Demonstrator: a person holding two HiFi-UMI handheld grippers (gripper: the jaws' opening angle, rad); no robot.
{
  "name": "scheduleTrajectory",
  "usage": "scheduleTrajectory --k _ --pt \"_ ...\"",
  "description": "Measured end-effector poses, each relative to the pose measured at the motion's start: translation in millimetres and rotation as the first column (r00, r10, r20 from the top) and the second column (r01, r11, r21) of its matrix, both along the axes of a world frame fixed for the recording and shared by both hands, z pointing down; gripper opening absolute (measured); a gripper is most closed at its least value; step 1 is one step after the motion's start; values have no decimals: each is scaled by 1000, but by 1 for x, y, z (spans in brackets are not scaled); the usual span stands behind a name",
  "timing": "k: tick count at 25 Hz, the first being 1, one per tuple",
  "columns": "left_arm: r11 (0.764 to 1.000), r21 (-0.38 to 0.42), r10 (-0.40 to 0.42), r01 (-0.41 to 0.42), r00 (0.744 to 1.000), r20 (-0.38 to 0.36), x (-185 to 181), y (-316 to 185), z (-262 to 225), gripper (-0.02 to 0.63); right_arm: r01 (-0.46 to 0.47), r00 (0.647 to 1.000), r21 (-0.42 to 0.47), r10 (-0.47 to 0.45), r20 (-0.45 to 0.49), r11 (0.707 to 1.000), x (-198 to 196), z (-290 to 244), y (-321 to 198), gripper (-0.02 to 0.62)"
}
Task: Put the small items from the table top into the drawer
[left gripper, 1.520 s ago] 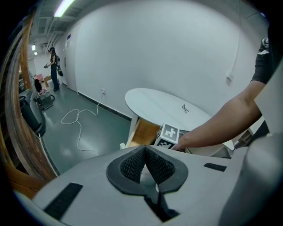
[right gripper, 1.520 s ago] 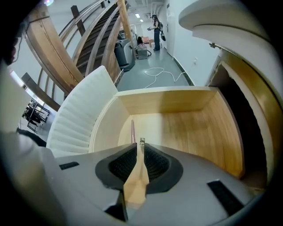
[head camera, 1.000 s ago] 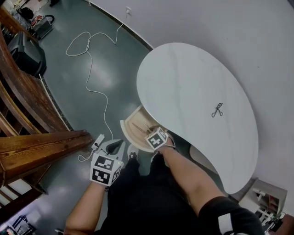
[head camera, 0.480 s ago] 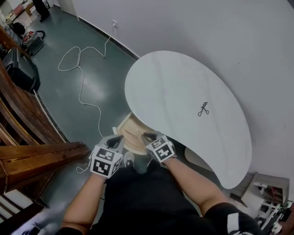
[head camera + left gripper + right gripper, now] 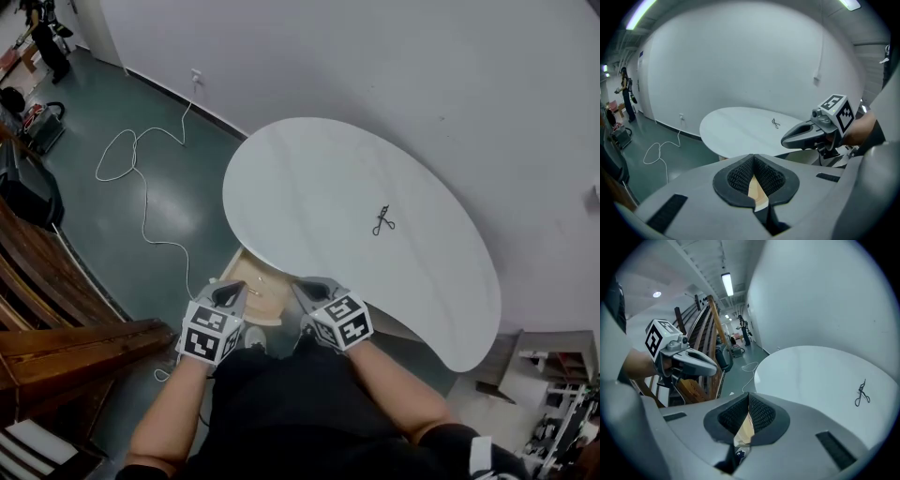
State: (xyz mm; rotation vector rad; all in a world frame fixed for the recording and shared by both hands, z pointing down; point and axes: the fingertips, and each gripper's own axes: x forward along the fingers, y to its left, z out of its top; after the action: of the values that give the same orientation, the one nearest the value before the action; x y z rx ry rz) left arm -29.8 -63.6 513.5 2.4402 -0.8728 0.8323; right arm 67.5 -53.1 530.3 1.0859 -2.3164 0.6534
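Left gripper (image 5: 228,293): fingers pressed together, nothing held, at the left edge of the open wooden drawer (image 5: 249,278). Right gripper (image 5: 308,287): fingers likewise closed and empty, just right of the drawer. Small metal tool (image 5: 381,221) lies alone, right of centre on the white surface (image 5: 300,178), well apart from both. Long axis near–far, loops nearest. Probably light, stiff, thin, slippery; pinch across the mid-shank.
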Motion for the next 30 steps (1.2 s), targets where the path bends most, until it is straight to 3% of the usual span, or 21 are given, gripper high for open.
scheduleTrajectory --k 4,9,14,20,26,30 --pt "998 10 59 -59 998 -5 24 5 -4 14 -88 996 21 89 -15 996 40 -6 -4 9" --pt "992 14 122 -122 993 2 52 2 -1 14 -247 967 44 249 -61 968 116 -2 -10 9" --pt "991 18 134 -134 991 15 71 -3 -3 14 -316 938 55 321 -133 947 179 10 -14 9" --pt "993 19 113 -113 993 40 83 -9 -4 14 -395 898 56 399 -184 917 250 23 -30 10" --pt "999 13 48 -48 997 55 76 -11 -3 14 -398 886 45 397 -240 916 289 41 -68 13" --pt "1000 14 0 -1 998 60 73 -15 -6 14 -432 878 18 425 -221 902 309 53 -97 35"
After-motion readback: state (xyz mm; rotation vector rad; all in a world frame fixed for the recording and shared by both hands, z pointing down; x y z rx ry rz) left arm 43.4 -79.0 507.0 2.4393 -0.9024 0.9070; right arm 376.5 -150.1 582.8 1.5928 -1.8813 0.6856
